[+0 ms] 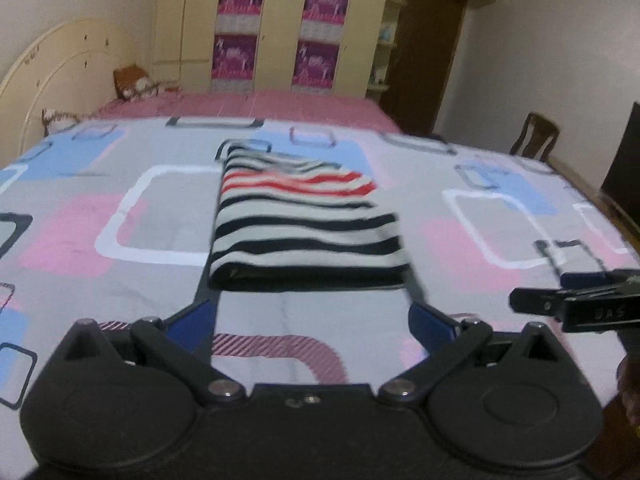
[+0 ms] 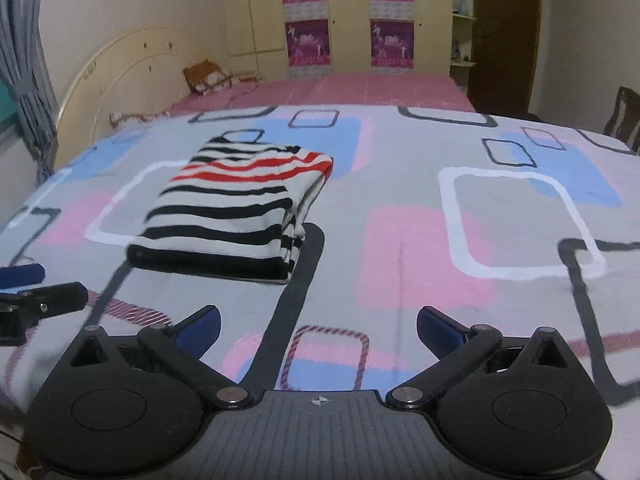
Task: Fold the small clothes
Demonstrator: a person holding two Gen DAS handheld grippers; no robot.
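A folded small garment [image 1: 304,224] with black, white and red stripes lies flat on the patterned bedsheet [image 1: 460,248]. In the left wrist view my left gripper [image 1: 312,316] is open, its blue pads wide apart just short of the garment's near edge, with nothing between them. In the right wrist view the garment [image 2: 236,208] lies ahead to the left. My right gripper [image 2: 320,326] is open over bare sheet [image 2: 420,240], to the right of the garment and nearer the camera. Each gripper shows at the edge of the other's view: the right gripper [image 1: 576,300] and the left gripper [image 2: 32,292].
A pink sheet [image 1: 280,104] covers the far part of the bed. Pillows [image 1: 136,82] lie by the cream headboard [image 1: 60,64]. A wardrobe [image 1: 280,24] and a dark door [image 1: 428,52] stand behind. A wooden chair [image 1: 536,136] stands at the right and a grey curtain [image 2: 24,60] hangs at the left.
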